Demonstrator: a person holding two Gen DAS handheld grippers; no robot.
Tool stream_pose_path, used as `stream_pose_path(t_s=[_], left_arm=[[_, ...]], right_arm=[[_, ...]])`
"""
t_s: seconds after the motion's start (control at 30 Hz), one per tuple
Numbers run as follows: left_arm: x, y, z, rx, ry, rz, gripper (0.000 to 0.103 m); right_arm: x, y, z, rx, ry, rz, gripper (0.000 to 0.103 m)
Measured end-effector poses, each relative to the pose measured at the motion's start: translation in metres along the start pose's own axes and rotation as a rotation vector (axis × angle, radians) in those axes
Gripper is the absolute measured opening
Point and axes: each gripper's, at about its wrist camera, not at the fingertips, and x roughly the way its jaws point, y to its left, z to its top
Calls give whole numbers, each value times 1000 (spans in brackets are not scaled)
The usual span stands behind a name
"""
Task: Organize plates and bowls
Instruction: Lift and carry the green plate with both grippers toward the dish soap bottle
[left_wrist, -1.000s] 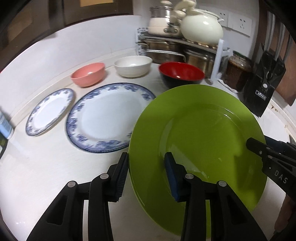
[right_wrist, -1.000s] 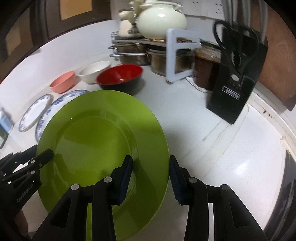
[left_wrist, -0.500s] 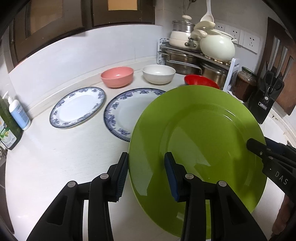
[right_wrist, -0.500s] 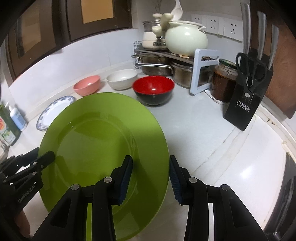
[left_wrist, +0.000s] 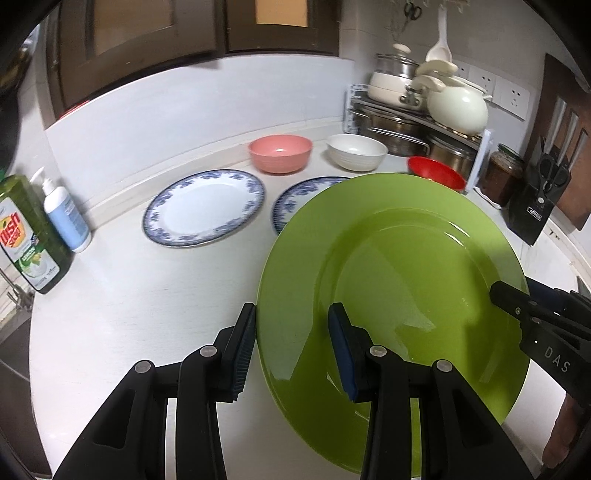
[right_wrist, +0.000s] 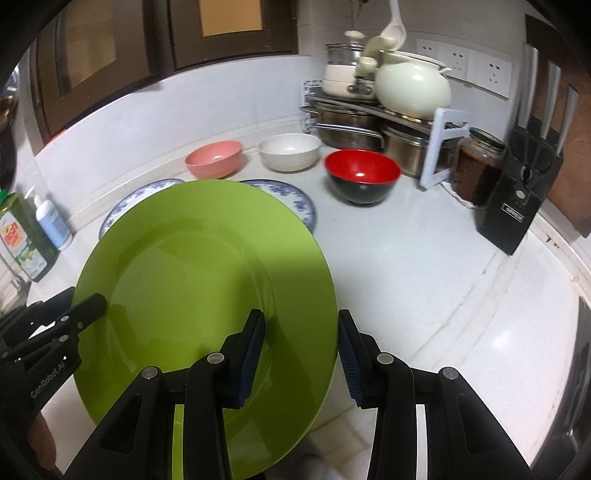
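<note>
Right now green plate (left_wrist: 399, 280) held tilted above white counter (right_wrist: 424, 266), one gripper on each side. Left gripper (left_wrist: 291, 347) straddles left rim, fingers apart; whether pads press rim, cannot tell. Right gripper (right_wrist: 301, 354) same on right rim. Behind: two blue-rimmed plates (left_wrist: 205, 206) flat on counter, pink bowl (left_wrist: 280, 152), white bowl (left_wrist: 357, 151), red bowl (right_wrist: 362, 175) near pot rack (right_wrist: 369, 118).

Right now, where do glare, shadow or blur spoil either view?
Left wrist view: a bright glare patch on the green plate, and the blue-rimmed plate looks slightly smeared. Right wrist view: a dark shadow crosses the green plate, the red bowl is softly blurred, and the counter edges curve from fisheye distortion.
</note>
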Motion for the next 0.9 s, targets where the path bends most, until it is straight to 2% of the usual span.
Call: stream_pose_path(t_s=[0.6,0.9], left_arm=[[12,108,-20,-90,44,82,39],[27,136,-34,-125,90,116,39]], right_arm=[[29,107,-4,-91,52,73,41],[50,138,-9,-128,100,106,41]])
